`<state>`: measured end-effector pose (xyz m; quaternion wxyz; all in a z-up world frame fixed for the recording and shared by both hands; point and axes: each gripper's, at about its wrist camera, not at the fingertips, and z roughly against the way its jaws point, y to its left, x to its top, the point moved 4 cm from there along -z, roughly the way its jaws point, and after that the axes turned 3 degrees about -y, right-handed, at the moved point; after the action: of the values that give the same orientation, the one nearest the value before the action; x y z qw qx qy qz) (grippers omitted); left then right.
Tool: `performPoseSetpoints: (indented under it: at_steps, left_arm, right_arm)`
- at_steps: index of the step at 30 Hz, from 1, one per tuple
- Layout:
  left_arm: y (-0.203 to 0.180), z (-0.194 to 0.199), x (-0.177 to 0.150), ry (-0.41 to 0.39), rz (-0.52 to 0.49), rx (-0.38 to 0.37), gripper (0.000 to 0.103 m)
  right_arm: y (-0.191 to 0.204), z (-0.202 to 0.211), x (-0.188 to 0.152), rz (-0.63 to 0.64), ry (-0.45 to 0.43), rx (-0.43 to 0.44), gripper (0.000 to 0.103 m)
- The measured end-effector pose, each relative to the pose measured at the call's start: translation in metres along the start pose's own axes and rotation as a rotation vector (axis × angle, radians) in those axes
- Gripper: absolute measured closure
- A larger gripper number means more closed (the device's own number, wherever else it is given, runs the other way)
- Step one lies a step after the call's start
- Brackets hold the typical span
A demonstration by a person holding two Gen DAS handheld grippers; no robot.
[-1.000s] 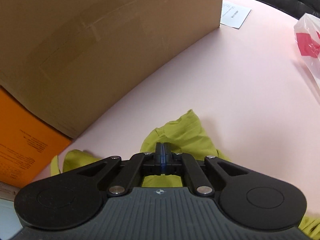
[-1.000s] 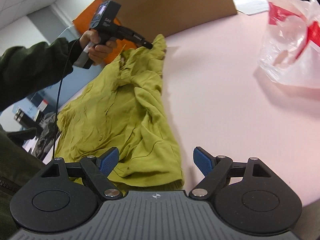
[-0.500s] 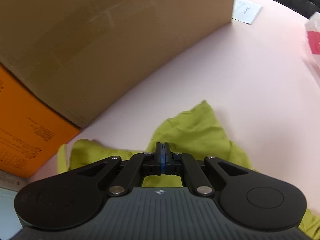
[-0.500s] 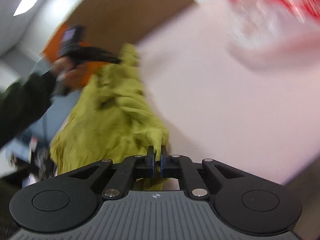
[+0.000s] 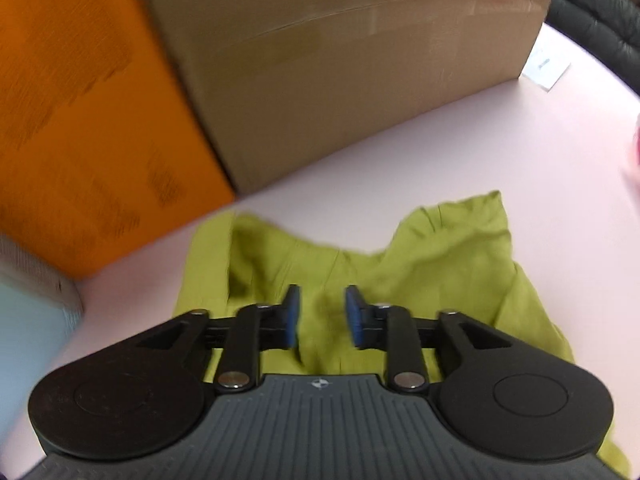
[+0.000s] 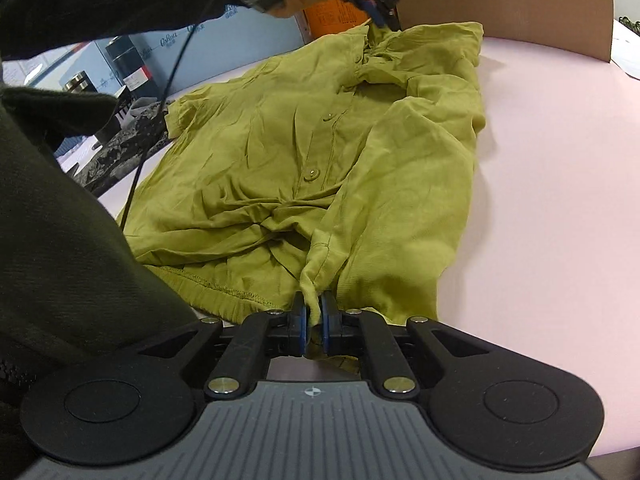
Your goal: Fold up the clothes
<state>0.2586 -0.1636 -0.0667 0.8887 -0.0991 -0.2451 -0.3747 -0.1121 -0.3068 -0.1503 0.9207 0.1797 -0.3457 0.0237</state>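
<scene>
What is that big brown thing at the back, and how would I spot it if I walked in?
Find the pink table; at its far edge, beyond the green shirt, stands a cardboard box. It is plain brown with tape across its side, unlike the bright orange box pressed against its left.

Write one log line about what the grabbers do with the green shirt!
left gripper: open above collar | right gripper: shut on green shirt hem | shirt: spread on pink table

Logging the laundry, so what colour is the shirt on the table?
Yellow-green, plain with no pattern; the shirt shows best in the right wrist view.
</scene>
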Motion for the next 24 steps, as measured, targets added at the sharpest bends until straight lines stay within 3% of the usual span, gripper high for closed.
performPoseSetpoints:
  at_steps: [3, 12, 20, 24]
  left_arm:
    - [0.01, 0.017, -0.029, 0.021, 0.125, -0.123, 0.056]
    - [-0.027, 0.025, -0.118, 0.094, 0.388, -0.269, 0.055]
    - [-0.045, 0.015, -0.119, -0.061, 0.595, -0.235, 0.055]
    - [-0.04, 0.009, -0.108, -0.118, 0.674, -0.162, 0.056]
  right_arm:
    - [0.001, 0.0, 0.0, -0.001, -0.003, 0.001, 0.095]
    - [0.002, -0.004, 0.0, -0.001, -0.001, 0.012, 0.088]
    - [0.003, -0.007, 0.001, 0.019, 0.006, 0.025, 0.084]
    - [0.003, -0.007, 0.0, 0.013, 0.0, 0.027, 0.083]
